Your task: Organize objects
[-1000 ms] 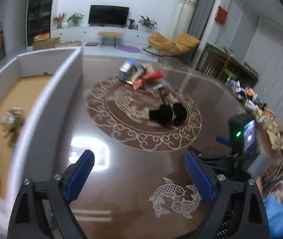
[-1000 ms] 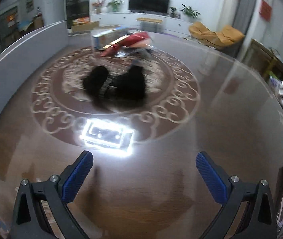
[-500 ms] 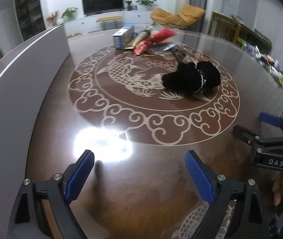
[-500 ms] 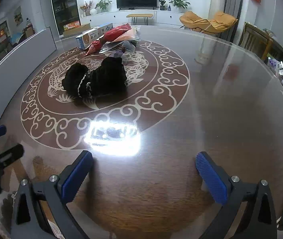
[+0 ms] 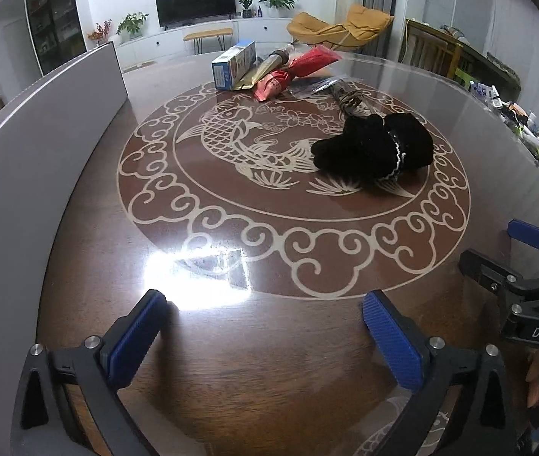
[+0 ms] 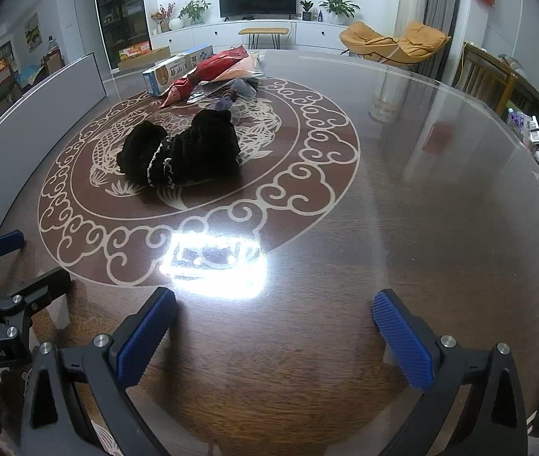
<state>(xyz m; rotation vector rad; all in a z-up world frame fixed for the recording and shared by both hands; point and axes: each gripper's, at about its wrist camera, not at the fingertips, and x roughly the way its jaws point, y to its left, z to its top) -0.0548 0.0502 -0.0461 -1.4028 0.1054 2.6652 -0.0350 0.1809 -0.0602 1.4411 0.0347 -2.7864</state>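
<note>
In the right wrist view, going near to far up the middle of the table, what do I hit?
Right claw → light glare → black knitted garment → red packet → blue and white box.

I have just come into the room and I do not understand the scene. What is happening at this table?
A person holds two tongs over a round table and is tidying objects. Both the left tongs and the right tongs are open and hold nothing. A black knitted garment lies in the middle. Behind it is a pile with a blue and white box and a red package. A grey bin wall stands at the left.
</note>
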